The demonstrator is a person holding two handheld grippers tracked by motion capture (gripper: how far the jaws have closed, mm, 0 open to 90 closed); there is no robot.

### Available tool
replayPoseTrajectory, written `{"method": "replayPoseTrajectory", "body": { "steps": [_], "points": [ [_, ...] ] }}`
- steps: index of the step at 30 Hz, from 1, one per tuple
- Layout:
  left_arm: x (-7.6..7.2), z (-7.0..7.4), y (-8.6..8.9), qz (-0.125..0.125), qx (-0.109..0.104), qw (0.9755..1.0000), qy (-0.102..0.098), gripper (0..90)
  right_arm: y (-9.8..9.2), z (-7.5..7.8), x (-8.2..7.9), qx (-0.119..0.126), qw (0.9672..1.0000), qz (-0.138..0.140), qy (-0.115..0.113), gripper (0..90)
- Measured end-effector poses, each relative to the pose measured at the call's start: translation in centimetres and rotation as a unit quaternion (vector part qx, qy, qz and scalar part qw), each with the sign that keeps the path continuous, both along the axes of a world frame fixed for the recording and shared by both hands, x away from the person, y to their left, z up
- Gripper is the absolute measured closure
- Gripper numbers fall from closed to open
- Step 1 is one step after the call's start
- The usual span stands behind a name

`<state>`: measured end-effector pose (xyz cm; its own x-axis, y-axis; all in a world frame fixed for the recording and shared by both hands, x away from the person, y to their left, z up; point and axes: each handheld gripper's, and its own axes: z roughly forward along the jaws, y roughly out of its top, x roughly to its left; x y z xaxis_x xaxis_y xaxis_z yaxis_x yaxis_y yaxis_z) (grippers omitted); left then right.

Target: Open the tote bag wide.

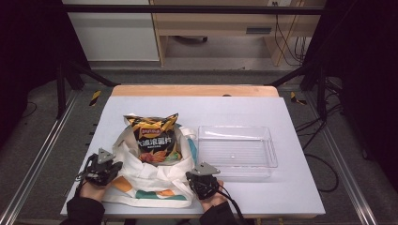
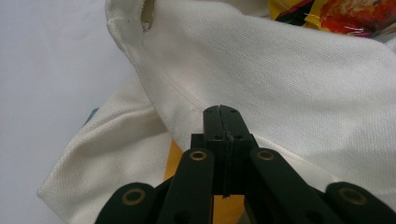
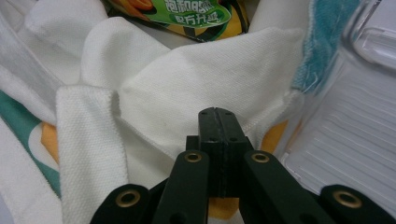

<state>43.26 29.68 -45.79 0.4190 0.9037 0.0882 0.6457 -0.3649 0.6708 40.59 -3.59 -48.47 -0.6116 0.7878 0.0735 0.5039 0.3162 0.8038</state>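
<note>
A chip bag (image 1: 152,140) sits in the mouth of a tote (image 1: 155,180) left of the tray (image 1: 237,151). Left gripper (image 1: 104,165) and right gripper (image 1: 202,176), jaws closed, flank the tote; unpacking likely, next needing opened jaws.

Chip bag (image 1: 152,138) in tote (image 1: 141,180); tray (image 1: 236,151) right.

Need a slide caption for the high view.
Both grippers flank a white canvas tote bag holding a chip bag, beside a clear plastic tray.

Left gripper (image 1: 102,165) and right gripper (image 1: 202,180) low, fingers (image 2: 219,122) pressed together.
</note>
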Motion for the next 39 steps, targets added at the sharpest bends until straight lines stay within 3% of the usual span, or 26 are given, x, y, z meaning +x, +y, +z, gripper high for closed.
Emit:
{"method": "replayPoseTrajectory", "body": {
  "steps": [10,22,23,26,27,28,29,30,33,36,39],
  "points": [
    [-0.2,-0.1,0.1,-0.003,-0.008,0.9999,0.013,89.8,-0.7,-0.3,-0.3,0.010,0.9999,-0.008,0.004,90.0],
    [-0.2,0.1,0.2,-0.008,-0.018,0.9998,-0.006,86.4,-0.9,-0.4,-0.1,0.022,0.9997,0.001,0.003,89.9],
    [-0.3,0.6,0.4,-0.007,-0.033,0.9992,-0.020,82.9,-1.0,-0.2,-0.1,0.023,0.9997,0.008,0.001,87.5],
    [-0.6,1.2,0.6,-0.003,-0.050,0.9980,-0.038,79.1,-0.9,0.0,-0.1,0.024,0.9996,0.013,-0.003,83.7],
    [-0.9,1.9,0.8,0.006,-0.062,0.9961,-0.063,70.8,-0.8,0.4,-0.2,0.026,0.9995,0.017,-0.003,80.0],
    [-0.9,1.9,0.8,0.006,-0.062,0.9961,-0.063,64.9,-0.8,0.4,-0.2,0.026,0.9995,0.017,-0.003,80.0],
    [-0.9,2.3,1.0,0.005,-0.070,0.9952,-0.069,64.9,-0.7,0.5,-0.2,0.030,0.9994,0.019,-0.005,78.7],
    [-1.1,2.5,1.1,0.003,-0.083,0.9936,-0.076,61.8,-0.7,0.7,-0.2,0.037,0.9991,0.021,-0.009,77.1],
    [-1.4,3.4,1.1,0.006,-0.093,0.9903,-0.103,51.1,-0.5,1.8,-0.1,0.059,0.9975,0.034,-0.020,67.4],
    [-1.5,3.6,1.1,0.009,-0.100,0.9887,-0.111,47.4,-0.4,2.4,-0.1,0.064,0.9967,0.040,-0.031,62.9],
    [-1.6,4.1,1.1,0.012,-0.106,0.9871,-0.120,41.3,-0.2,3.6,-0.1,0.086,0.9944,0.043,-0.044,53.4]
  ]
}}
